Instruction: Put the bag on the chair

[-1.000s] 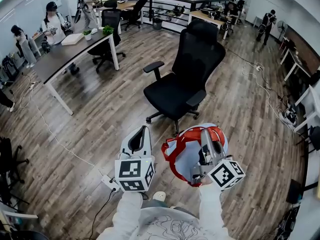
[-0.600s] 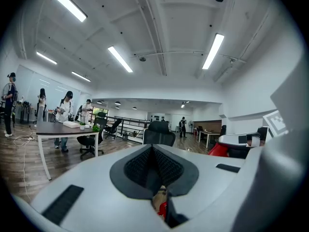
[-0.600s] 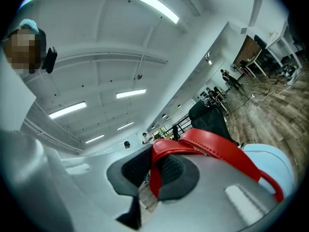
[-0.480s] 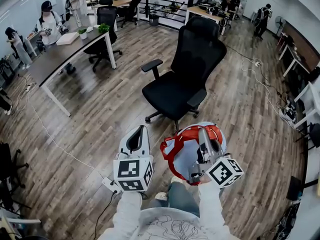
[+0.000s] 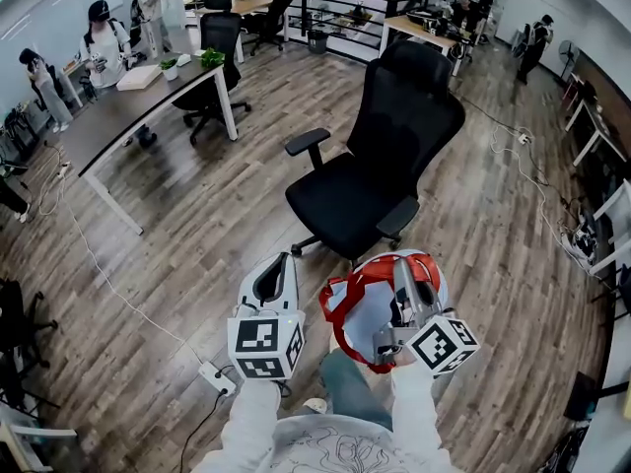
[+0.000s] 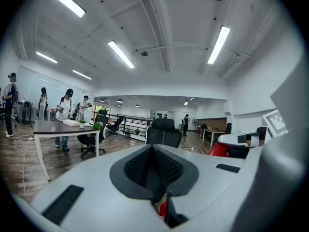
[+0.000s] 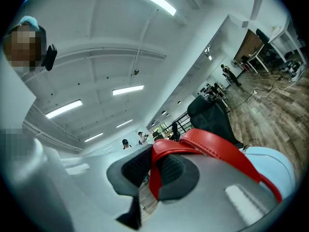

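A pale blue bag (image 5: 367,313) with red straps (image 5: 347,302) hangs in front of me from my right gripper (image 5: 407,276), whose jaws are shut on a red strap (image 7: 159,163). My left gripper (image 5: 277,276) is held beside it, jaws shut together with nothing between them (image 6: 153,166). The black office chair (image 5: 357,193) stands just ahead of both grippers, its seat facing me and bare. In the right gripper view the chair's back (image 7: 212,120) shows behind the strap.
A long dark desk (image 5: 128,106) with a white box and plants stands at the left, with another black chair (image 5: 212,62) behind it. Several people stand along the far left wall. Cables and a power strip (image 5: 213,377) lie on the wooden floor.
The chair has come a little closer and shifted right in the head view as I step toward it. Both grippers keep the same hold and spacing.
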Available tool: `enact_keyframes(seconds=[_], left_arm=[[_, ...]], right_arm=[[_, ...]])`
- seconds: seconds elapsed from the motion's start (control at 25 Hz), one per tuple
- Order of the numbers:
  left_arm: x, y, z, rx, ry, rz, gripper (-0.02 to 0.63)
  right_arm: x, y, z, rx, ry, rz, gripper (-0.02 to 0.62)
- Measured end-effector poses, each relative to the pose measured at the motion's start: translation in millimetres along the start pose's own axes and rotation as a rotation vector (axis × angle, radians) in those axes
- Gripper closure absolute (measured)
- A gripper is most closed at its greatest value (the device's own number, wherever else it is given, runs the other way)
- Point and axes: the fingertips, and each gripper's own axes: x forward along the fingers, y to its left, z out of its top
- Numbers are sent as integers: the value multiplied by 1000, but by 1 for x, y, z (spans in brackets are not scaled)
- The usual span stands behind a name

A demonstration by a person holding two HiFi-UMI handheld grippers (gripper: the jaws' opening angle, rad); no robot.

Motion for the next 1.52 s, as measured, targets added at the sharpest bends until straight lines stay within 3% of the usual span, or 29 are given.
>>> enact_keyframes(seconds=[0.48,0.76,1.2,1.52], left_arm=[[166,-17,44,14,-22,22,600],[236,-15,53,9,-16,36,600],[314,11,47,0,31,51,600],[393,38,49,-4,48,2,600]], right_arm=[[141,-73,62,-24,21,75,561],[209,-115,84,-33,45,75,561],[281,-163,71,-10,110,32,561],[352,-187,64,-3,101,7,561]])
